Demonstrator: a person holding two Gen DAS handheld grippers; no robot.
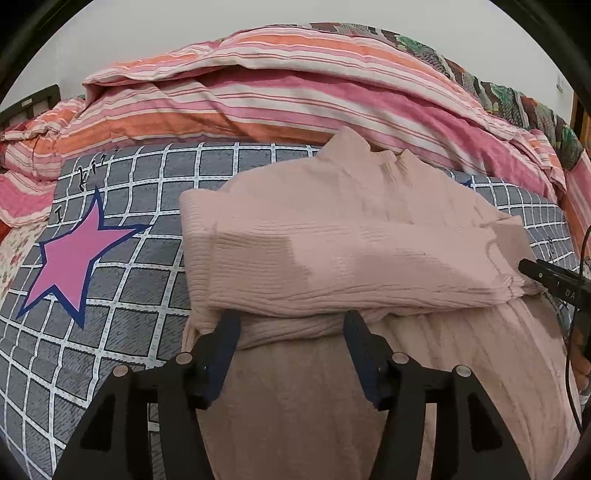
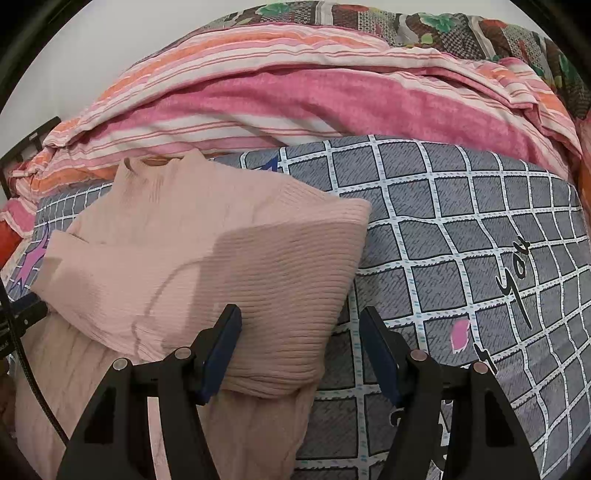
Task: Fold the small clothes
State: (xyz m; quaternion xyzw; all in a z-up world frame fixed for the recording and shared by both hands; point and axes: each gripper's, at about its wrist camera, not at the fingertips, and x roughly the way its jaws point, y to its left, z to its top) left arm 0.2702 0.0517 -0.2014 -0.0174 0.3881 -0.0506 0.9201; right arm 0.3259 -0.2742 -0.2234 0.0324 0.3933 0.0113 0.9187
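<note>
Left wrist view: the left tongs (image 1: 291, 323) are standing released, jaws parted, with nothing pressed between the pads. The pink ribbed sweater (image 1: 332, 236) is lying on the bed, on the grey checked sheet (image 1: 140, 258), with its folded-over sleeve (image 1: 369, 269) running across the body from about 9 o'clock to 3 o'clock. Both fingertips are sitting at the near edge of that folded sleeve; contact cannot be confirmed. The collar (image 1: 369, 155) is pointing toward 12 o'clock, touching the striped pink and orange quilt (image 1: 295, 96) bunched behind it. A pink star print (image 1: 70, 258) is showing on the sheet at 9 o'clock, well apart from the garment. The right tongs (image 1: 554, 280) are entering at 3 o'clock, tip just beside the sleeve cuff (whether touching cannot be told from here).

Right wrist view: the right tongs (image 2: 301, 325) are standing released, jaws wide apart and gripping nothing. The left finger (image 2: 221, 343) is overlapping the sweater's (image 2: 207, 258) near right corner, while the right finger (image 2: 380, 350) is hanging over the bare sheet (image 2: 461, 221). The sweater is occupying the frame from 9 o'clock to centre, collar (image 2: 155, 166) toward 11 o'clock against the quilt (image 2: 295, 99). Black lettering (image 2: 515, 273) is printed on the sheet at 3 o'clock. A floral patterned cover (image 2: 443, 26) is lying beyond the quilt at 1 o'clock. A dark part of the left tongs (image 2: 26, 314) is showing at 9 o'clock beside the garment's edge.
</note>
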